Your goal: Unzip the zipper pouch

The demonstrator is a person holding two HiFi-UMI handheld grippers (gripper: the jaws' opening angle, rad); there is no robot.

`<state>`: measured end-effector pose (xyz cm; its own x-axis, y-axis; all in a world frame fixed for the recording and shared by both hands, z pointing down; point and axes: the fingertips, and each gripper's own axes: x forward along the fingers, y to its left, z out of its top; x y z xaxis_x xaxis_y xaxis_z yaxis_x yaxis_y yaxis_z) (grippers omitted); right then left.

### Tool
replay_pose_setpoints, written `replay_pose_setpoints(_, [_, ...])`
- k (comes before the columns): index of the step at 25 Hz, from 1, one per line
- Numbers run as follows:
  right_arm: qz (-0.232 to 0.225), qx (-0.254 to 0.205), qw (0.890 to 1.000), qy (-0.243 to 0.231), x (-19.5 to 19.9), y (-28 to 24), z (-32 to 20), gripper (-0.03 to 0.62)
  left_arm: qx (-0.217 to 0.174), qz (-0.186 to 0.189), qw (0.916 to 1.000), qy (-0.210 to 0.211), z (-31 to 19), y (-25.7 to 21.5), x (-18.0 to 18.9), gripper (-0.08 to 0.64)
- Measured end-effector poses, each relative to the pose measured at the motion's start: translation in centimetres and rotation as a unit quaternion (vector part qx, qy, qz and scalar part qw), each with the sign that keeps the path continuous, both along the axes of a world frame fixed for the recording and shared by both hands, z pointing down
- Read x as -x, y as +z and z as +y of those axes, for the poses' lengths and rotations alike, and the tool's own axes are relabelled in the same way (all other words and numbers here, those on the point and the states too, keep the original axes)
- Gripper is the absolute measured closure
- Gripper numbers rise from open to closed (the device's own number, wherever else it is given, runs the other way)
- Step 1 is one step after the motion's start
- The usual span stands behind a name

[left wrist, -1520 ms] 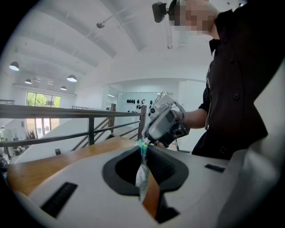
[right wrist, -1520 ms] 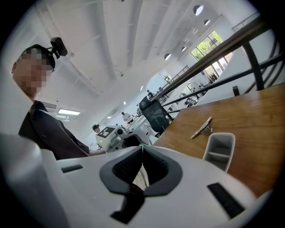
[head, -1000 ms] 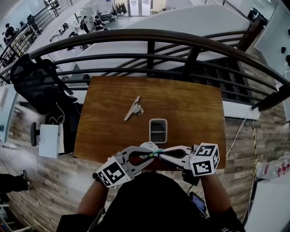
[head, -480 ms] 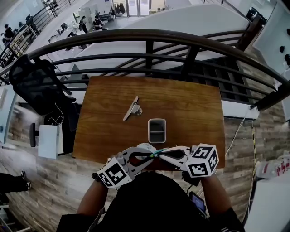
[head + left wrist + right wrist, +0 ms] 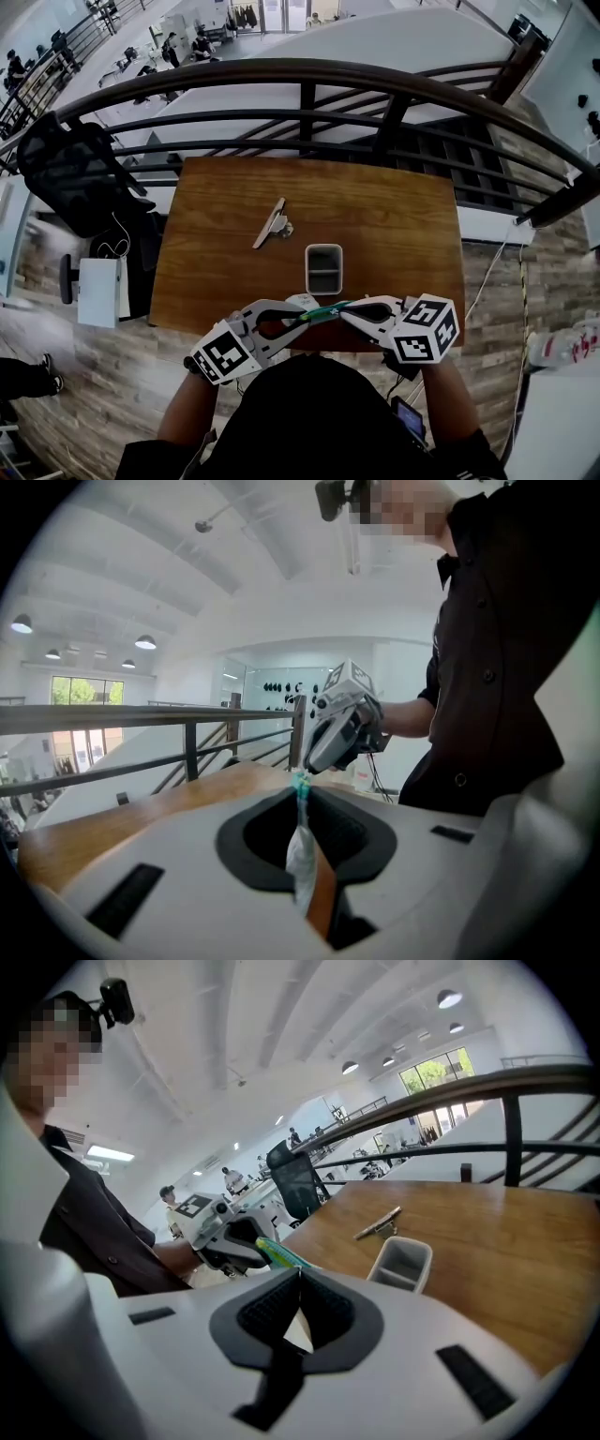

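A slim zipper pouch (image 5: 323,312), green and teal with a white part, hangs in the air over the table's near edge, stretched between both grippers. My left gripper (image 5: 302,317) is shut on its left end. In the left gripper view white fabric (image 5: 300,860) sits pinched between the pads, and the teal end (image 5: 300,782) points toward the right gripper (image 5: 342,728). My right gripper (image 5: 345,313) is shut on the pouch's other end. In the right gripper view a thin pale edge (image 5: 298,1314) lies in the closed jaws, with the green pouch (image 5: 277,1252) running to the left gripper (image 5: 220,1232). The zipper pull is not visible.
A wooden table (image 5: 394,225) carries a small grey open bin (image 5: 324,269) and a metal clip-like piece (image 5: 272,223). Behind the table runs a dark railing (image 5: 309,75). A black chair (image 5: 75,173) stands at the table's left.
My left gripper has drawn a little to the left. The two sets of jaws stand slightly farther apart, and more of the green pouch shows between them. The right gripper has hardly moved.
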<state>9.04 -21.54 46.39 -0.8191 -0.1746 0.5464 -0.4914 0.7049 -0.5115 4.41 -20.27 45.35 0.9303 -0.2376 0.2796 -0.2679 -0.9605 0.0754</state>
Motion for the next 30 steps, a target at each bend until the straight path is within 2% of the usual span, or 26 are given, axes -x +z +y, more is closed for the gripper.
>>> replay_pose_setpoints(8, [0.003,-0.002,1.000,0.024,-1.2,0.2,-0.4,0.594,-0.002,0.004,0.9999,-0.014,-0.5,-0.3,1.1,0.514])
replay_pose_setpoints(15, [0.007,-0.007,1.000,0.027,-1.5,0.2,-0.6,0.593,0.000,0.004,0.9998,-0.022,-0.8,-0.1,1.2,0.514])
replay_pose_setpoints(21, [0.035,-0.007,0.998,0.055,-3.5,1.3,-1.5,0.592,0.007,0.006,0.9996,-0.027,-1.0,0.3,1.9,0.515])
replay_pose_setpoints(30, [0.042,-0.015,0.997,0.069,-4.6,1.3,-2.0,0.592,0.009,0.010,0.9991,-0.040,-1.7,0.2,2.6,0.514])
